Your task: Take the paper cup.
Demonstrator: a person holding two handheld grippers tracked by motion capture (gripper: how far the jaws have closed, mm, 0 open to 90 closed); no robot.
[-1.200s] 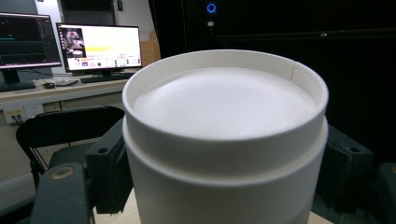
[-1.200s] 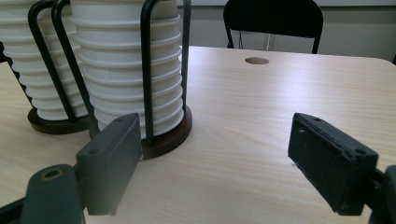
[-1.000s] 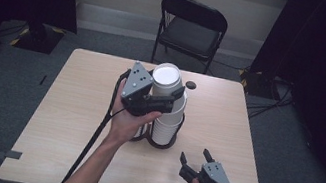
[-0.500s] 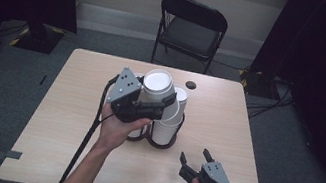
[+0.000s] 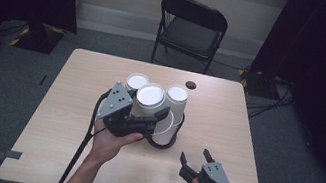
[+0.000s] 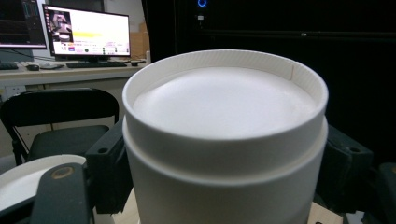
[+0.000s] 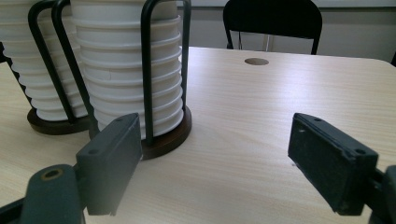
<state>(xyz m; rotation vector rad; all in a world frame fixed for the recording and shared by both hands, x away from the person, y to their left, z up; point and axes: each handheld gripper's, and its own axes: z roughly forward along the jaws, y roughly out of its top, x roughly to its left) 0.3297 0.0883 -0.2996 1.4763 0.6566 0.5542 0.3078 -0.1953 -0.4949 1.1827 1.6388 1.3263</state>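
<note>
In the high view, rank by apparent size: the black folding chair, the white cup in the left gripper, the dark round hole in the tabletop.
1. Black folding chair, though farthest from the camera.
2. White cup held in the left gripper.
3. Dark round hole.

3 cup stacks (image 5: 176,95), 1 chair (image 5: 191,28), 1 table (image 5: 235,129), 2 tools (image 5: 195,159).
</note>
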